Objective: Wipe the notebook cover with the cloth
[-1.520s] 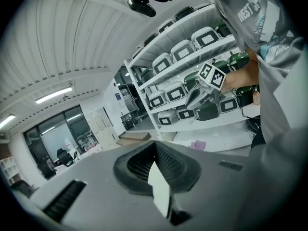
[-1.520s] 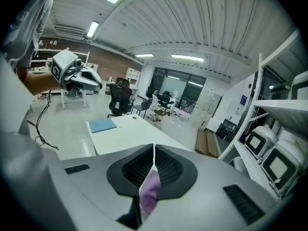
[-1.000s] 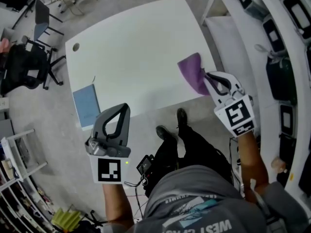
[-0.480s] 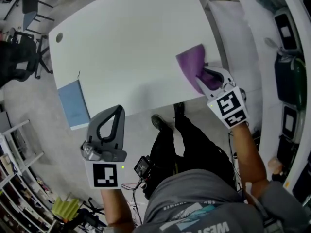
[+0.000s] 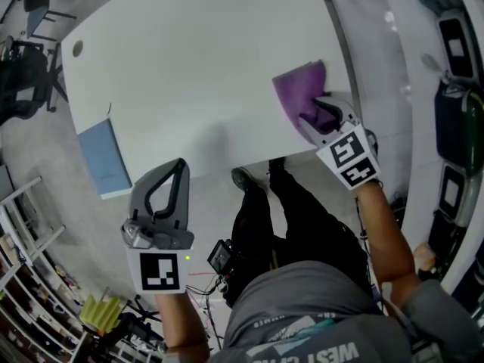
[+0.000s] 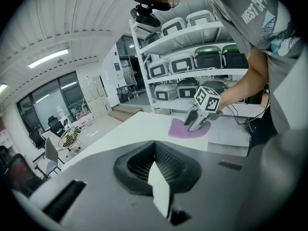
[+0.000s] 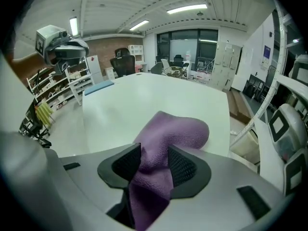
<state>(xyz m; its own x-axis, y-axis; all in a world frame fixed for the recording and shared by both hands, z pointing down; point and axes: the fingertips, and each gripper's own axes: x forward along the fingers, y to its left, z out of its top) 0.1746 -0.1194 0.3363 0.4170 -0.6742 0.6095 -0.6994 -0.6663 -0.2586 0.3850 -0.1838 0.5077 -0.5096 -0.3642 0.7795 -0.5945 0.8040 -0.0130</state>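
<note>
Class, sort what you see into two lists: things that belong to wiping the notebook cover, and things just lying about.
Belongs to the job: purple cloth, between the jaws of the right gripper, which have just been opening; blue notebook; white table.
Lying about: office chairs; storage bins on shelves.

A purple fleece cloth [image 5: 299, 97] lies crumpled near the right front corner of the white table [image 5: 189, 66]; a light blue rectangular notebook [image 5: 104, 157] lies flat, closed, at the left front corner, well apart

L claw [image 5: 180, 166] shut, empty, angled down; R claw [image 5: 311, 116] jaws just opening wide, cloth [image 5: 296, 88] between.
</note>
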